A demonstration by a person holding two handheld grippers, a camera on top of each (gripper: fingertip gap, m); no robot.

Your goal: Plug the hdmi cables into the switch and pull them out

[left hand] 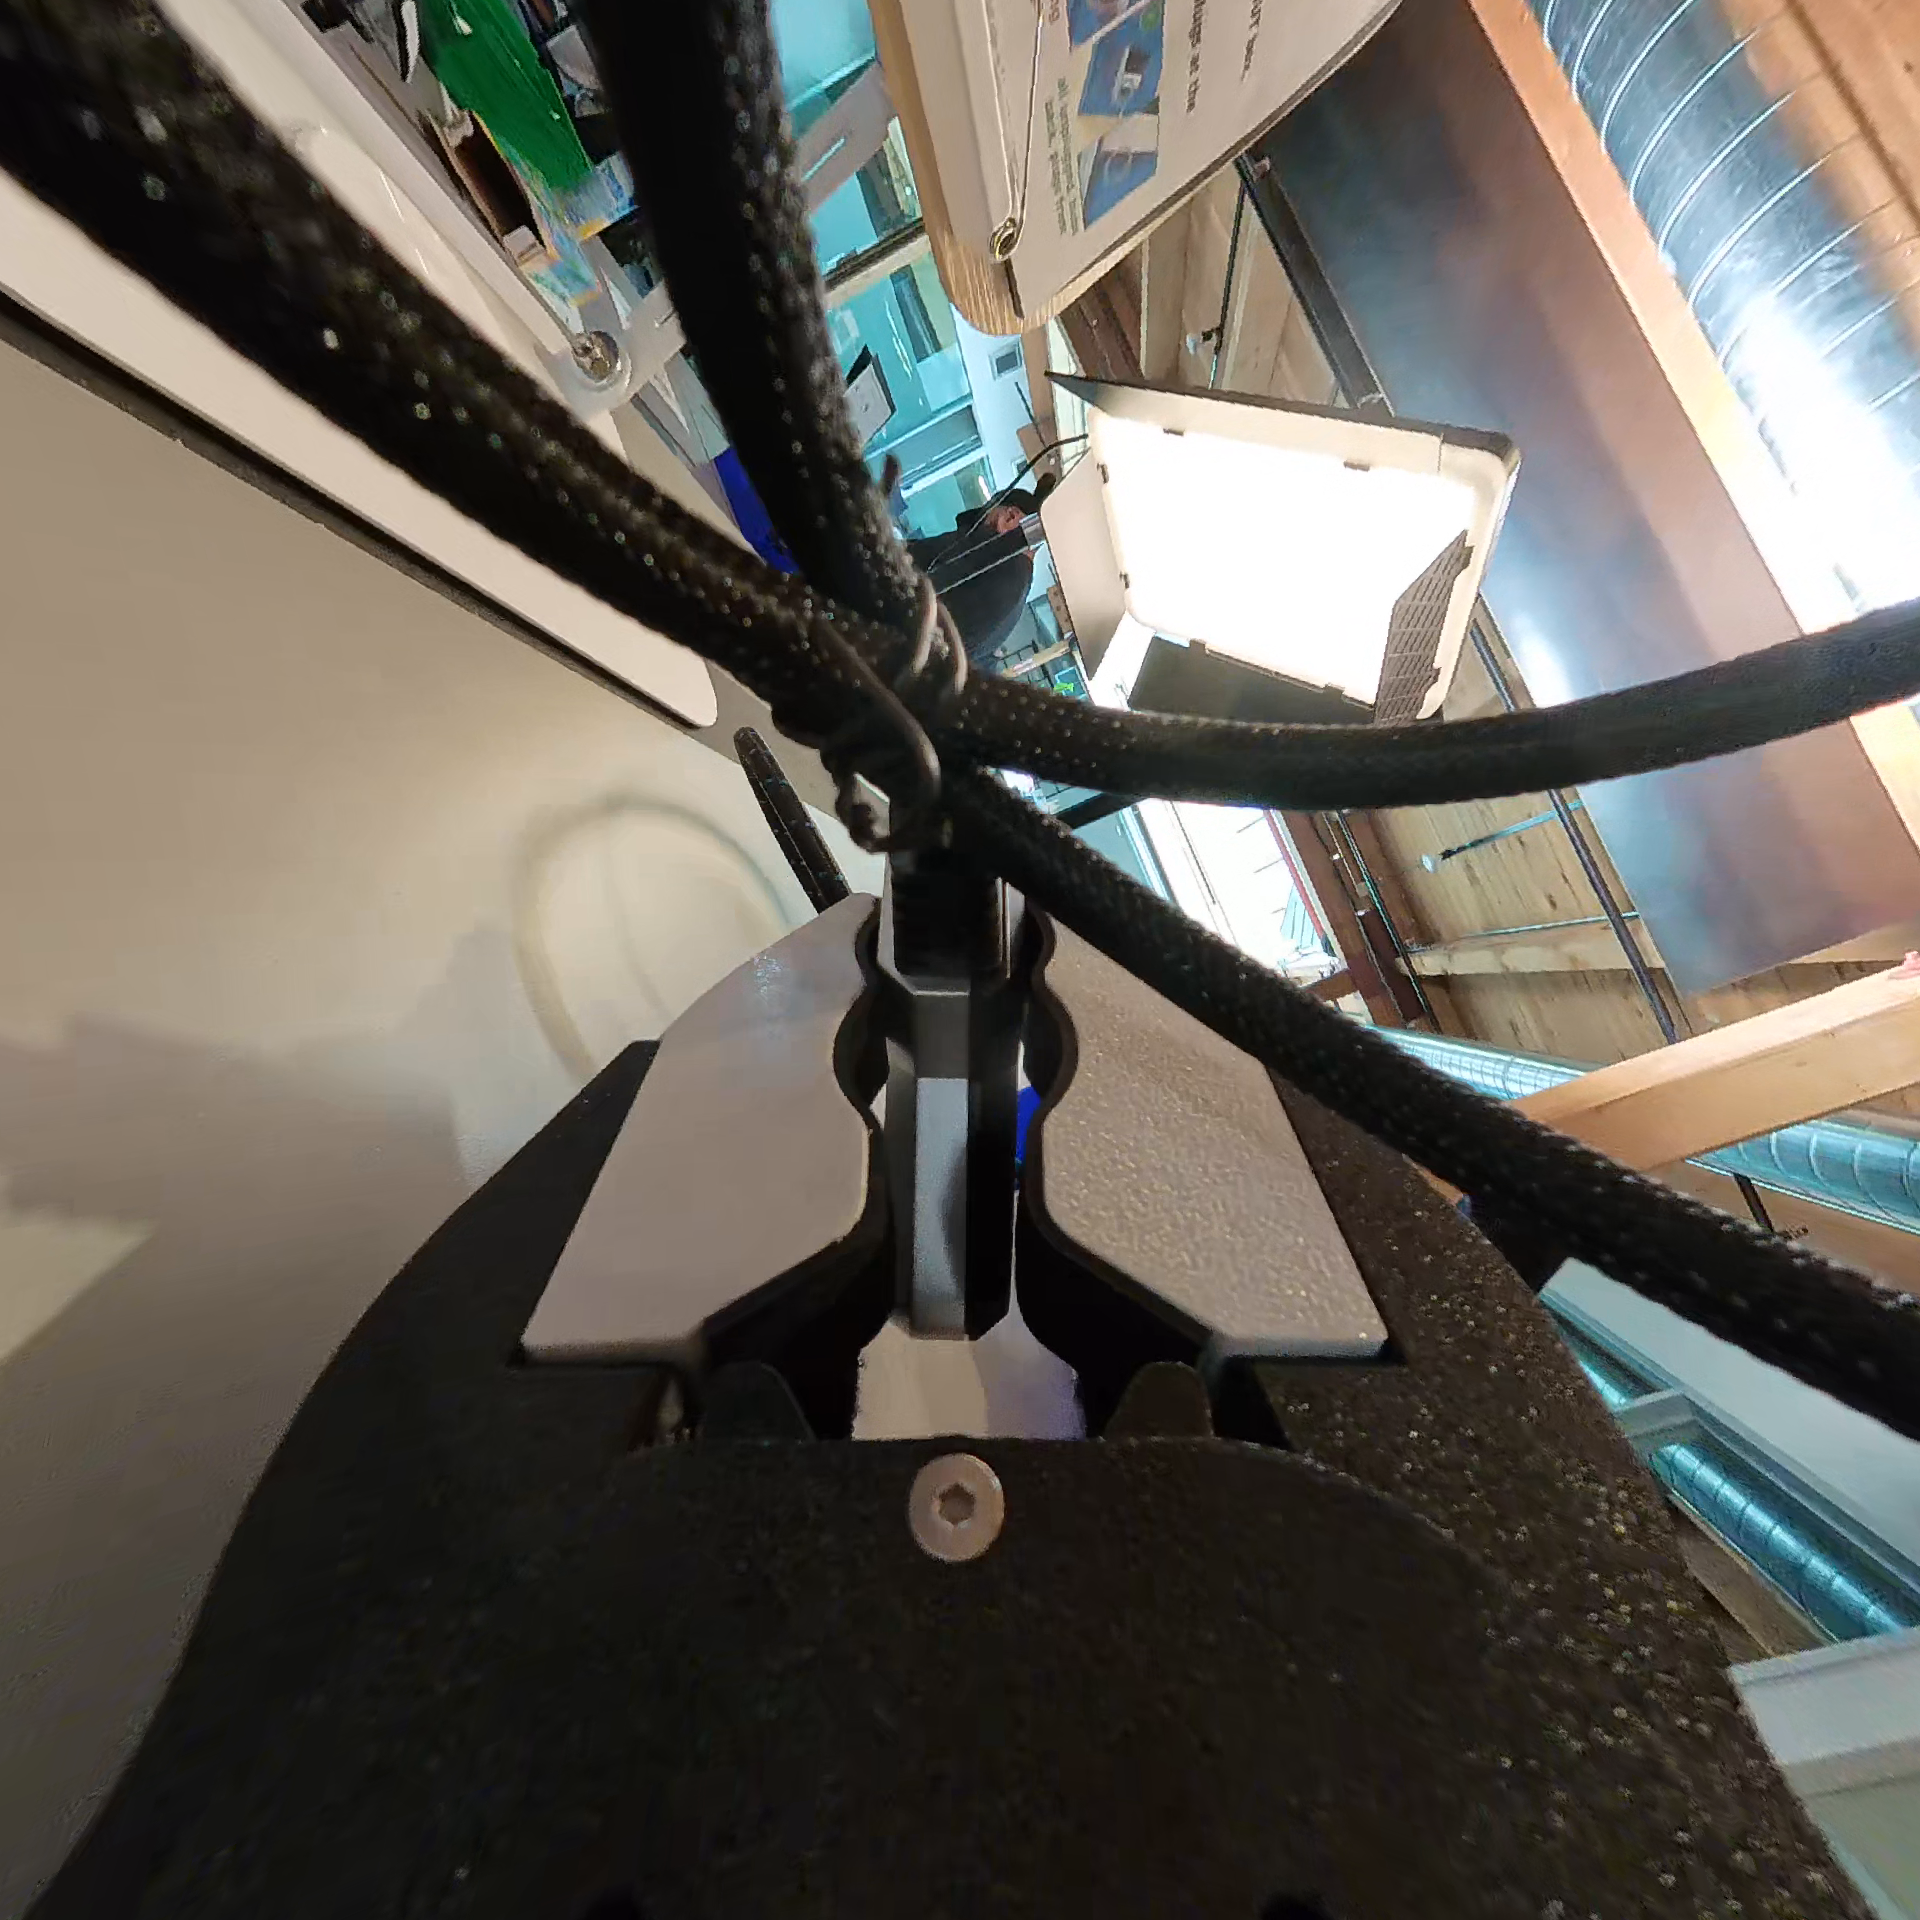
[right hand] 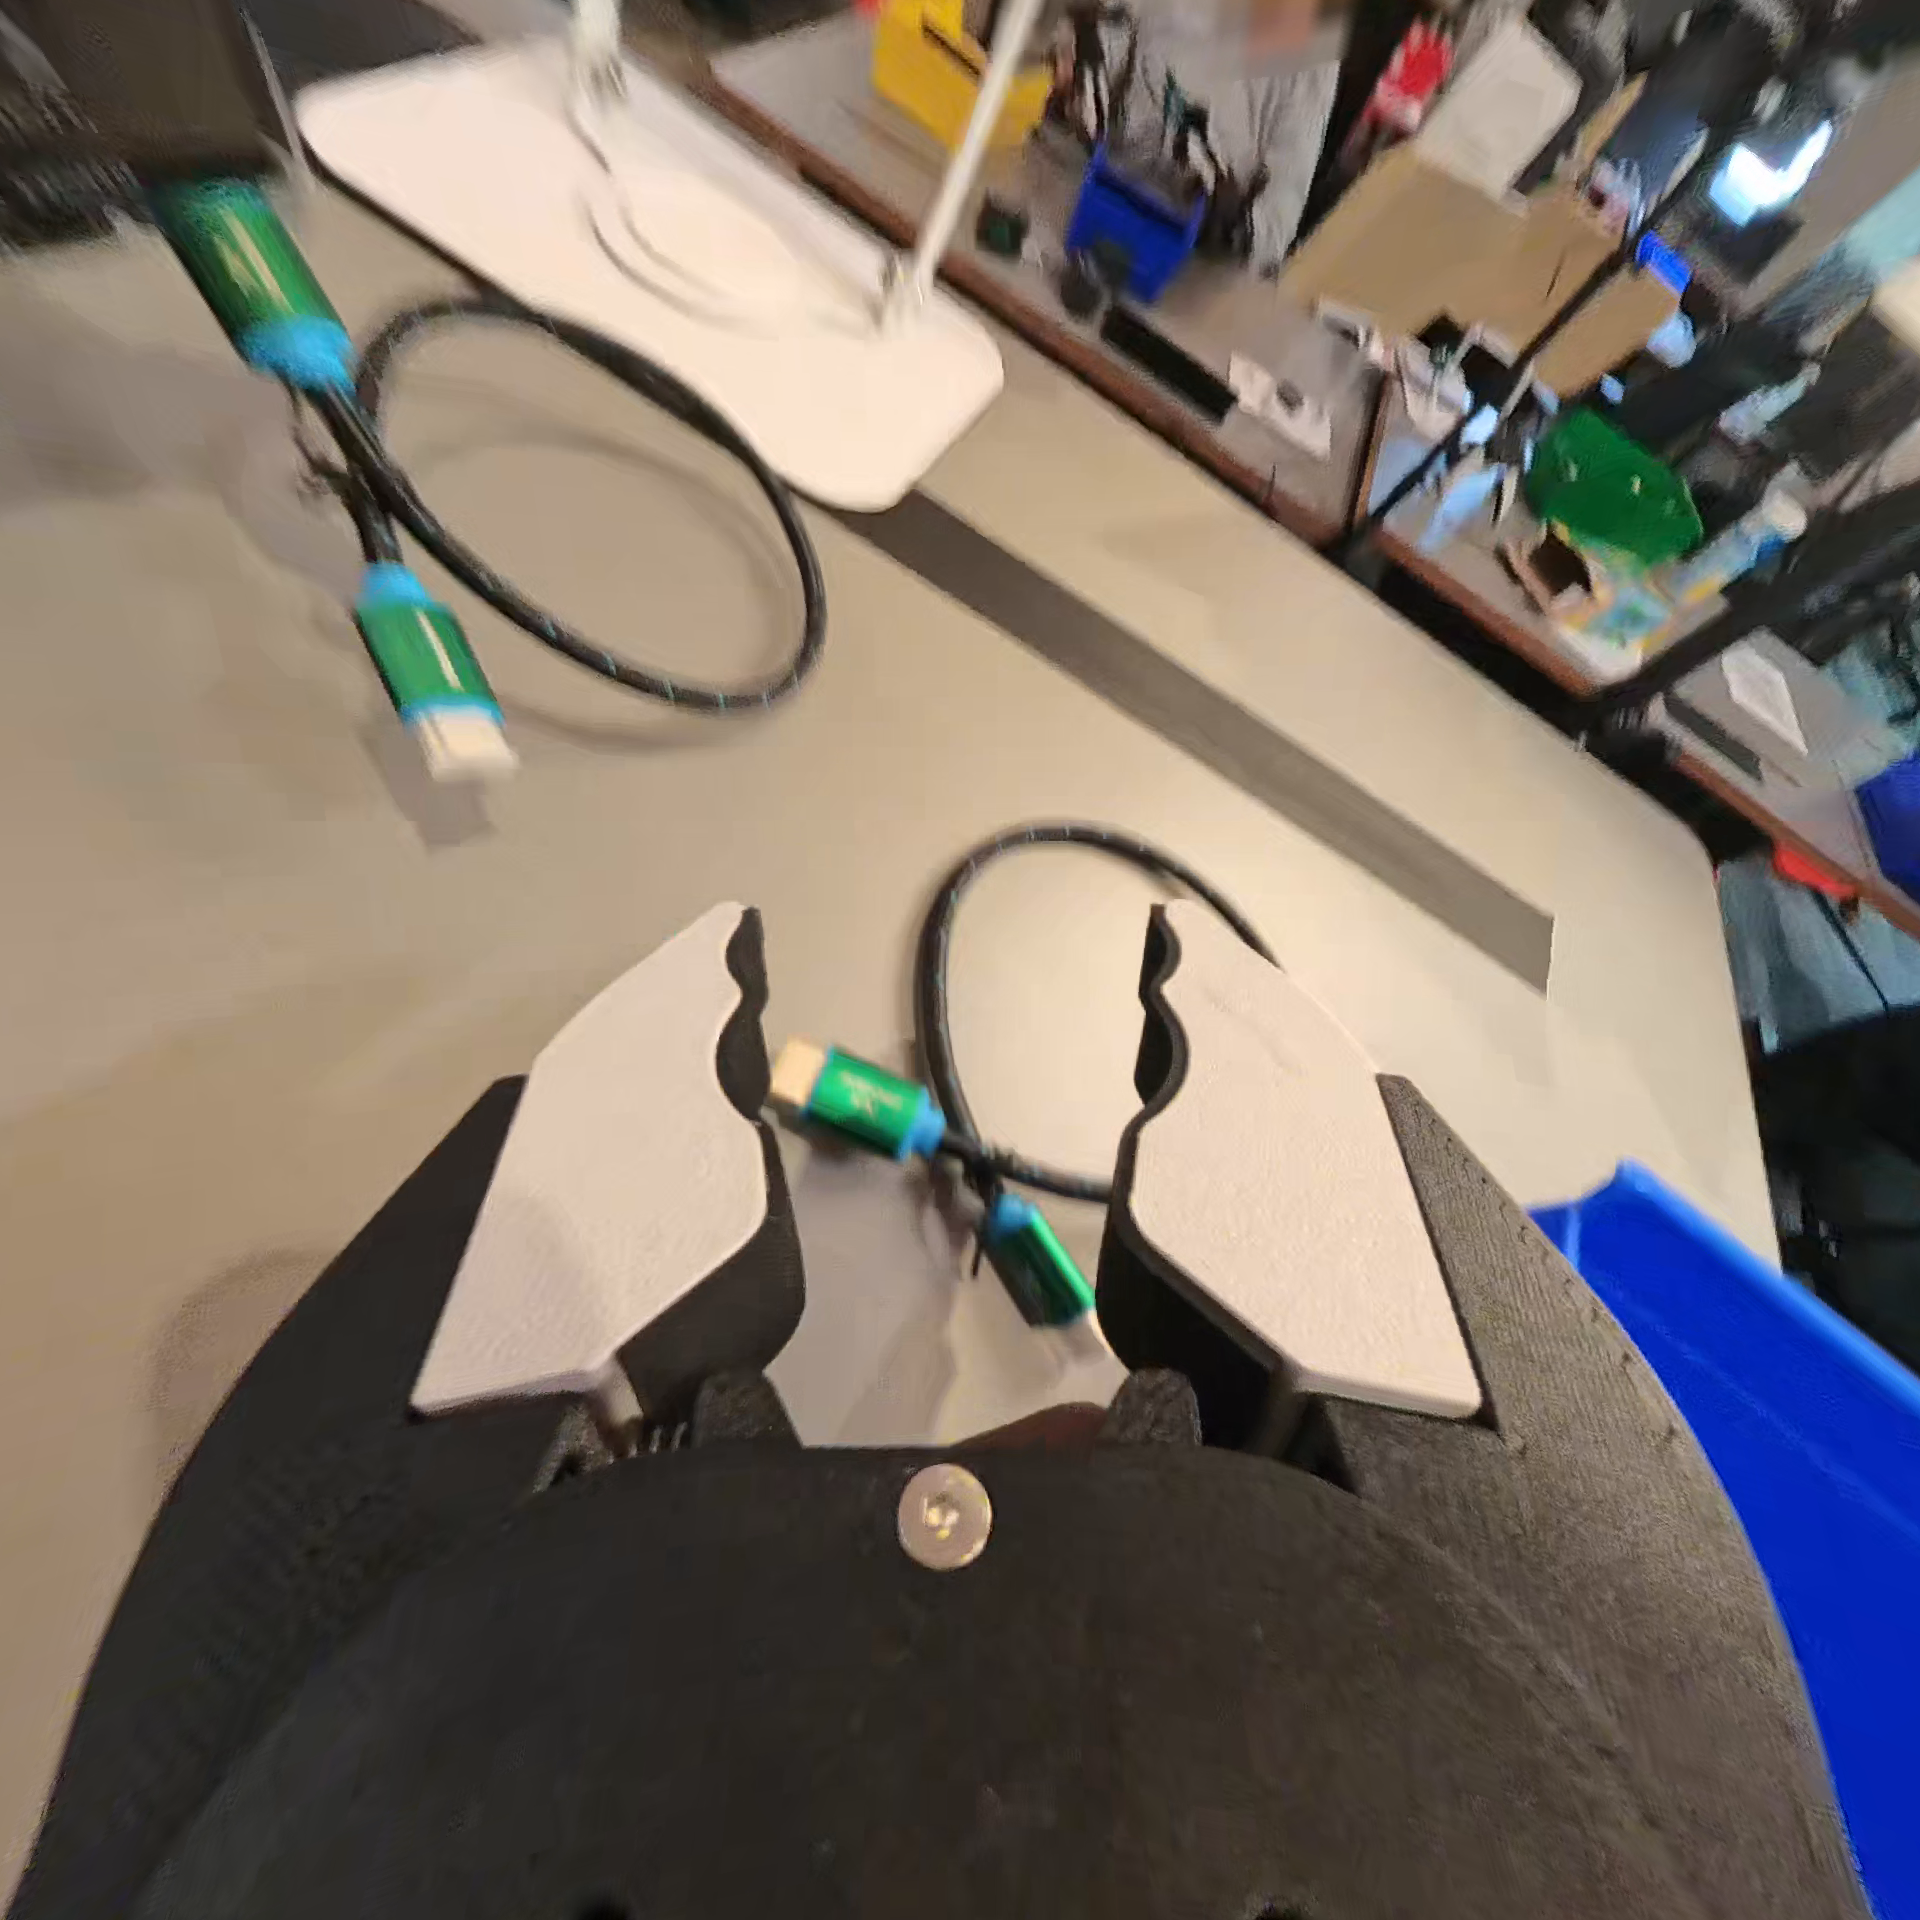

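Left wrist view is showing the left hand-held gripper (left hand: 940,935) clamping a stiff connector (left hand: 940,1091) of a light, floppy black braided cable (left hand: 1195,727), while the right hand-held gripper (right hand: 951,935) is hovering wide open, holding nothing, over another tied cable's rigid green plug (right hand: 868,1110) on the worktop (right hand: 260,883).

Black braided cable's connector (left hand: 940,1143) clamped between left fingers (left hand: 727,1122).

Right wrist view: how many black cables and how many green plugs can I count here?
Cables: 2
Green plugs: 4
Total: 6
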